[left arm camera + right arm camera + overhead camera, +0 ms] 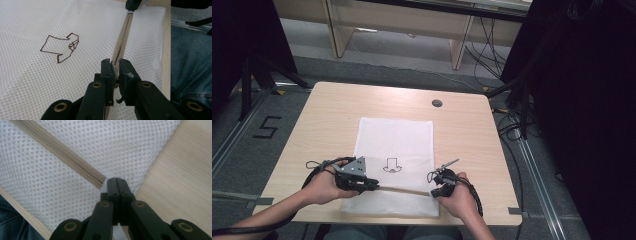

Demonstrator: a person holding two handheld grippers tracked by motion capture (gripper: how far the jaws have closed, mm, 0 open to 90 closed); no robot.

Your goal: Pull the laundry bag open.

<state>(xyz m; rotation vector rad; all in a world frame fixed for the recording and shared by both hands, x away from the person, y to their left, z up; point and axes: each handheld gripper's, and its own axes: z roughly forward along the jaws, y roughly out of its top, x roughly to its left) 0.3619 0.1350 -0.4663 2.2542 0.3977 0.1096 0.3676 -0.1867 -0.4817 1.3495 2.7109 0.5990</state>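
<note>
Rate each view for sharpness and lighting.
High view: even light on the table, dark curtains at both sides, soft detail. Left gripper view: mesh bag and zipper crisp, the jaws' near ends slightly blurred. Right gripper view: mesh sharp, no glare.

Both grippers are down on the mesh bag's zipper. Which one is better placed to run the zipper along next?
Probably the left. The left gripper is nipped around the zipper partway along, seemingly at the slider, with the beige run stretching ahead. The right gripper is shut at the zipper's end near the mesh bag edge, suited to anchoring.
</note>
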